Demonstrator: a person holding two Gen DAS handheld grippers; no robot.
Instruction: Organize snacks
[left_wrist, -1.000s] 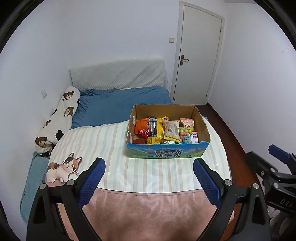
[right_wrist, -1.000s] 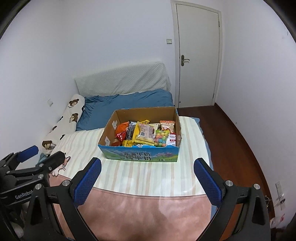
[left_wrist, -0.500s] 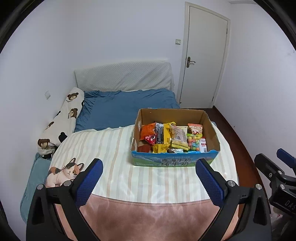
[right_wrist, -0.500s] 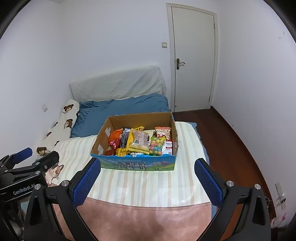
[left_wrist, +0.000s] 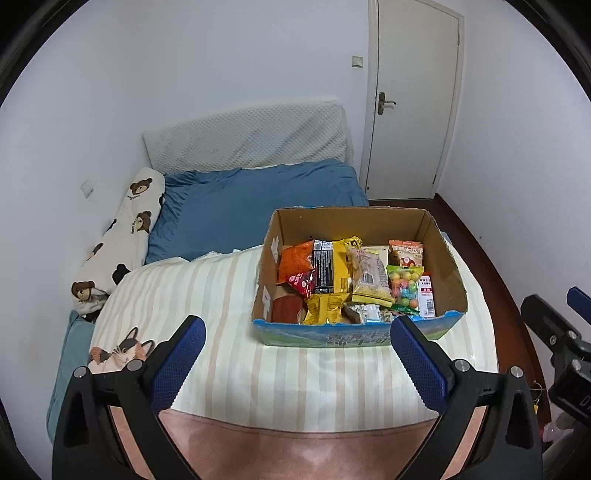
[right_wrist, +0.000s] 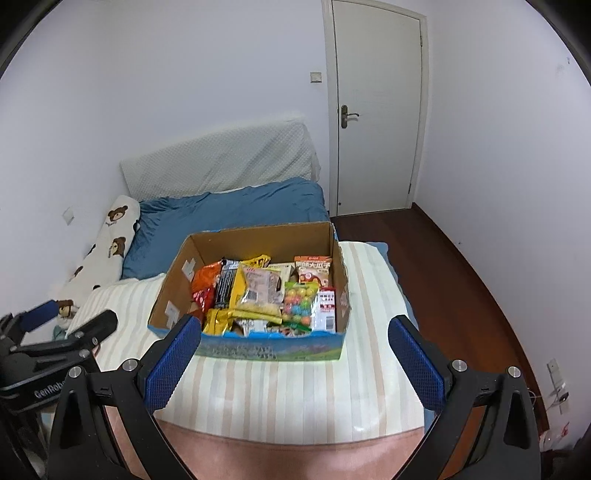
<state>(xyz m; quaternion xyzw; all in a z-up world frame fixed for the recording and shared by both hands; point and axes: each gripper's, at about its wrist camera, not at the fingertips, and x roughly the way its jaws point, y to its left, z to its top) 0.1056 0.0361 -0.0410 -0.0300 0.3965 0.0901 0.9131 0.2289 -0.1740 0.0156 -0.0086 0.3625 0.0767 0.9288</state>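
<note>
Bedroom, snacks on a bed. I see a striped blanket (left_wrist: 229, 332) across the middle of both views, a pink band of it at the bottom edge. Blue duvet (left_wrist: 255, 210) and a white padded headboard (left_wrist: 247, 136) sit above centre; bear-print pillow (left_wrist: 118, 240) along the left wall; white door (right_wrist: 376, 110) upper right, shut. A cat print (left_wrist: 122, 350) shows lower left in the left view.

Cardboard box (left_wrist: 448, 273) of snacks sits on the striped blanket, right of centre in the left view, centre in the right view. Inside I see an orange bag (left_wrist: 295, 258), a yellow packet (left_wrist: 327, 308), a bag of coloured candy balls (right_wrist: 299, 299) and more packets packed tight; labels are too small to read.

Left gripper (left_wrist: 295, 334): jaws spread wide, just been opening, nothing between them. Its right fingertip overlaps the box's front right corner in frame; I think it's short of the box, can't confirm.

Right gripper (right_wrist: 293, 334): jaws released and wide, nothing in them. Box front sits between and just above the fingertips in frame, the left tip overlapping the near left corner. Nothing blocks the box.
</note>
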